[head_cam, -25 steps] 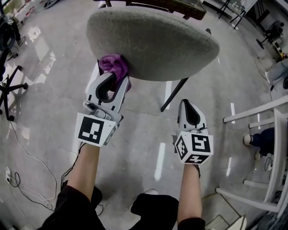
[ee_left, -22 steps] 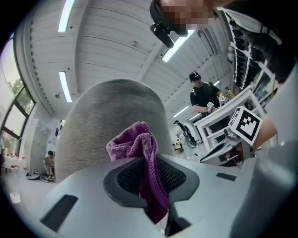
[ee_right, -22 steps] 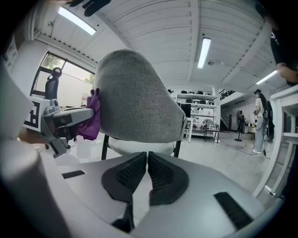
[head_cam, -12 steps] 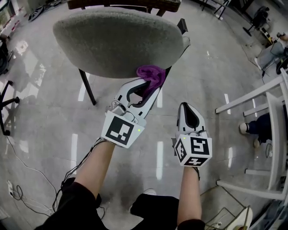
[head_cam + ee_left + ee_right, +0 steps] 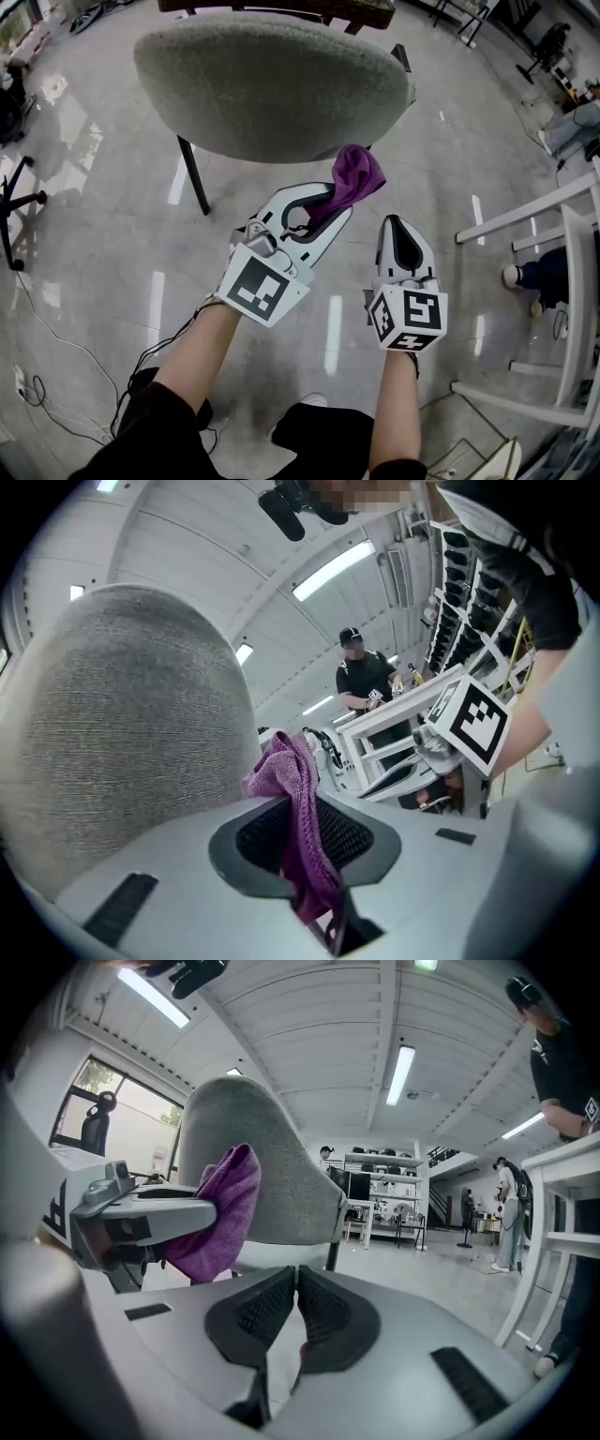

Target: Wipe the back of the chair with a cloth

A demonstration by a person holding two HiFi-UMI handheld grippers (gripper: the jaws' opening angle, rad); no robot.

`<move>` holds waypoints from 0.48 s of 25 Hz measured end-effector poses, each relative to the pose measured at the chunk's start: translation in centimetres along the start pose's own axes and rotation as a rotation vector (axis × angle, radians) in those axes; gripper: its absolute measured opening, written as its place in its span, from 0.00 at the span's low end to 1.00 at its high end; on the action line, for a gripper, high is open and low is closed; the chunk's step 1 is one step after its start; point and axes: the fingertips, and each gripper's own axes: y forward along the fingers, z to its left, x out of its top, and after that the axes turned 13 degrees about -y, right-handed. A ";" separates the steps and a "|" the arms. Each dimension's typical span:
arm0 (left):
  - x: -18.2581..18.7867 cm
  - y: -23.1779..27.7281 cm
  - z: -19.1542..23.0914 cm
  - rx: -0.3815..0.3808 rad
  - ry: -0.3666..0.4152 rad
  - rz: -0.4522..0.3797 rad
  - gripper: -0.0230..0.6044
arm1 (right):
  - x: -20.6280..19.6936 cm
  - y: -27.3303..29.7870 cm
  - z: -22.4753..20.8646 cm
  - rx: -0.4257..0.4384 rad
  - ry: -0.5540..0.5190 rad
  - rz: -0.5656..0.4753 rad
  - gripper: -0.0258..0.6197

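The grey upholstered chair back (image 5: 272, 84) fills the top of the head view. My left gripper (image 5: 326, 208) is shut on a purple cloth (image 5: 354, 176), which bunches just off the back's lower right edge. In the left gripper view the cloth (image 5: 298, 799) hangs between the jaws, with the chair back (image 5: 122, 752) close on the left. My right gripper (image 5: 396, 225) hovers to the right of the left one, jaws shut and empty. The right gripper view shows the chair back (image 5: 267, 1166), the cloth (image 5: 217, 1206) and the left gripper (image 5: 141, 1211) at its left.
Black chair legs (image 5: 192, 173) stand on the glossy grey floor. A white shelving frame (image 5: 553, 225) rises at the right, with a person's shoe (image 5: 514, 275) under it. Cables (image 5: 37, 375) trail at the lower left beside an office chair base (image 5: 14, 202). People stand in the background.
The left gripper has carried the cloth from the chair back's lower left edge across to its lower right, then slightly off the edge. The right gripper has stayed put.
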 end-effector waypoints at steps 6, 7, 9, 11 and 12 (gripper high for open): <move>1.3 -5.2 3.0 0.064 0.077 0.000 0.17 | 1.4 1.2 3.0 0.025 0.007 -0.028 0.08; 1.4 -6.2 4.0 0.080 0.085 0.005 0.17 | 1.7 1.5 3.8 0.034 0.009 -0.031 0.08; 2.0 -8.3 5.7 0.105 0.104 0.017 0.17 | 2.4 2.0 5.4 0.051 0.013 -0.038 0.08; 2.7 -10.2 6.9 0.129 0.113 0.032 0.17 | 3.4 2.4 6.7 0.066 0.010 -0.047 0.08; 2.7 -11.1 7.6 0.155 0.084 0.049 0.17 | 3.9 2.5 7.3 0.073 0.008 -0.050 0.08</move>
